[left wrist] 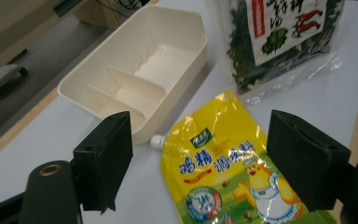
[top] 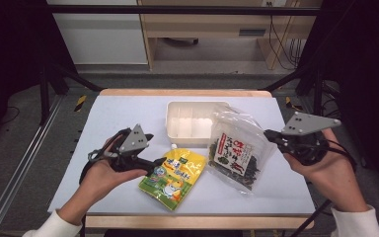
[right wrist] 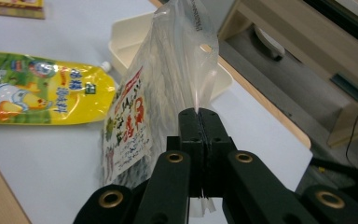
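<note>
Clamped in our right claw (right wrist: 200, 116) is the clear edge of the seaweed bag (right wrist: 135, 121), its top leaning over the white tray (top: 177, 116). Our left claw (left wrist: 198, 158) gapes over the yellow pouch (left wrist: 223, 172); its spout (left wrist: 156, 141), clearest in this view, points at the tray.

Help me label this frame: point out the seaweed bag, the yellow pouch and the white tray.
seaweed bag (top: 234, 150), high view, on its printed label.
yellow pouch (left wrist: 223, 172), left gripper view, on its printed front.
white tray (top: 170, 123), high view, on its left wall.
</note>
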### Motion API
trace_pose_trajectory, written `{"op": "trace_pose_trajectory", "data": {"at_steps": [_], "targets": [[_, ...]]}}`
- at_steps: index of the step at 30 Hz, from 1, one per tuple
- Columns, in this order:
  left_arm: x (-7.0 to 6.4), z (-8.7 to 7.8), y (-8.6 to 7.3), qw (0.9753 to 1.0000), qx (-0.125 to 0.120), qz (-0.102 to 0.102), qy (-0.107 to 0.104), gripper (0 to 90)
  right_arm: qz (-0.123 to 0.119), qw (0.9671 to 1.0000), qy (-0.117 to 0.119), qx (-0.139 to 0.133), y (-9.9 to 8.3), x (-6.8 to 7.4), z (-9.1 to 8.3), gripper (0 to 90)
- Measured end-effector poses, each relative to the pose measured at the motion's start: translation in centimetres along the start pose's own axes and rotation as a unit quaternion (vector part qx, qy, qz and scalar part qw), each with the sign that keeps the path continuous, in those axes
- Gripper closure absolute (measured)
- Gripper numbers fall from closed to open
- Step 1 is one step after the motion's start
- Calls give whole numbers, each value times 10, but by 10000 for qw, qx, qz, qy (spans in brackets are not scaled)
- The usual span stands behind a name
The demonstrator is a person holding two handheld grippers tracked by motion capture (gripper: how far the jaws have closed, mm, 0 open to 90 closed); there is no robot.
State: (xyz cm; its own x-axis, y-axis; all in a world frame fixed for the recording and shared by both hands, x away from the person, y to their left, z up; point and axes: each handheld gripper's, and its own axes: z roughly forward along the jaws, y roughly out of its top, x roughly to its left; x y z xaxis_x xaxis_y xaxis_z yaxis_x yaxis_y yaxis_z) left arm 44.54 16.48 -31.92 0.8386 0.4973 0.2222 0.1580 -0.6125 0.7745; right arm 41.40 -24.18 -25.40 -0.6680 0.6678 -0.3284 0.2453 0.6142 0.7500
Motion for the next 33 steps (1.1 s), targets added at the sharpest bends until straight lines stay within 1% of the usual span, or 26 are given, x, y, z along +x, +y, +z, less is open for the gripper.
{"op": "trace_pose_trajectory", "data": {"at_steps": [3,4,5,7,8,9,10,11,12,13,14,15,16,17,18,19,20,22,23,25,28,29,30,31,32,33], "targets": [[7,0,23,9995,34,305,15,227,-288,9995,126,15,19,4,6,896],[12,3,36,9987,60,500,37,228,-380,9992,153,4,25,6,8,896],[12,3,36,9987,60,500,37,227,-380,9992,153,4,25,6,8,896],[17,6,46,9982,50,600,16,225,-525,9983,243,-24,36,9,13,896],[19,9,51,9981,32,620,-24,218,-640,9973,347,-38,44,11,17,896],[25,14,60,9979,25,636,-121,208,-680,9969,383,-27,48,13,20,895],[27,17,64,9976,36,667,-156,201,-753,9963,417,-16,51,14,22,895],[29,20,67,9972,63,727,-188,200,-807,9957,448,12,55,16,25,896],[29,20,67,9972,63,727,-188,194,-807,9957,448,12,55,16,25,896],[30,24,71,9967,75,789,-189,187,-917,9944,530,36,61,20,29,895],[32,30,78,9960,40,859,-261,181,-980,9936,564,50,64,22,31,895],[32,30,78,9960,40,859,-261,180,-980,9936,564,50,64,22,31,895],[33,33,82,9952,-22,928,-302,180,-1019,9929,618,60,66,24,33,895],[33,36,85,9943,-58,1006,-337,176,-1109,9914,690,71,69,29,36,894],[31,40,90,9919,-12,1227,-319,171,-1136,9910,700,67,70,30,37,895],[30,43,92,9907,25,1323,-311,168,-1162,9907,705,78,71,31,38,894],[30,46,94,9899,40,1371,-358,168,-1151,9907,726,55,71,31,38,895],[27,53,97,9895,40,1370,-464,168,-1134,9905,780,41,71,31,39,894],[27,56,99,9888,72,1405,-494,168,-1121,9905,802,37,72,31,39,894],[27,60,100,9889,105,1389,-512,168,-1106,9904,826,32,72,31,39,894],[30,69,99,9882,176,1376,-643,164,-1140,9897,867,60,74,33,39,894],[30,73,99,9874,216,1383,-740,169,-1162,9893,875,74,75,34,39,894],[30,75,98,9877,210,1309,-825,192,-1165,9893,875,94,76,35,39,894],[30,77,97,9866,282,1339,-893,244,-1171,9889,907,92,76,35,39,894],[29,79,97,9857,360,1368,-912,299,-1183,9888,899,126,77,35,39,893],[29,80,97,9851,423,1385,-924,422,-1159,9886,944,161,77,35,39,891]]}}
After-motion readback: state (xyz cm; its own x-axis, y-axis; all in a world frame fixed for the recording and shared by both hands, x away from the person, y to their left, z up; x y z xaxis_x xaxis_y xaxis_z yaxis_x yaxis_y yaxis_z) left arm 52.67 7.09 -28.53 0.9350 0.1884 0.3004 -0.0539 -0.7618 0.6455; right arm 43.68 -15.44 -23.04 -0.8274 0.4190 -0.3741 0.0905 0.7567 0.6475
